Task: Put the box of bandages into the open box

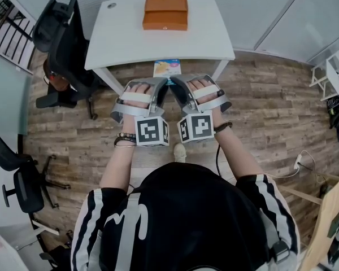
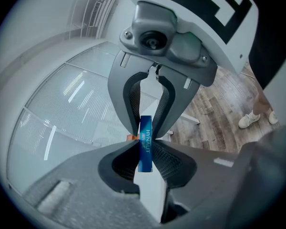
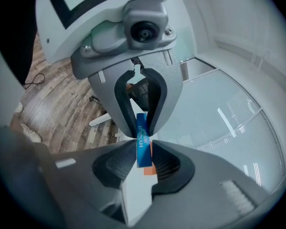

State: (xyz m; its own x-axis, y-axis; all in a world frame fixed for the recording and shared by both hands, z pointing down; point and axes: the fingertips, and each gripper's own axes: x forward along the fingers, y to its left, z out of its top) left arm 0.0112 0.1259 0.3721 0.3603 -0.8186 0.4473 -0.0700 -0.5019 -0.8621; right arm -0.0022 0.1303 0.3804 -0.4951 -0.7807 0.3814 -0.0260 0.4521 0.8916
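The left gripper point(image 1: 163, 90) and right gripper point(image 1: 178, 90) both have fingers point(image 2: 168, 163) clamped on the box of bandages point(image 1: 167, 68), carried above the floor, with the open box point(image 1: 165, 13) at 12 o'clock on the tabletop point(image 1: 118, 38), equally near either hand.

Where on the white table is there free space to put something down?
The white table is bare in front of the orange box and on both its sides. Only the back middle is taken. A black chair crowds the table's left edge.
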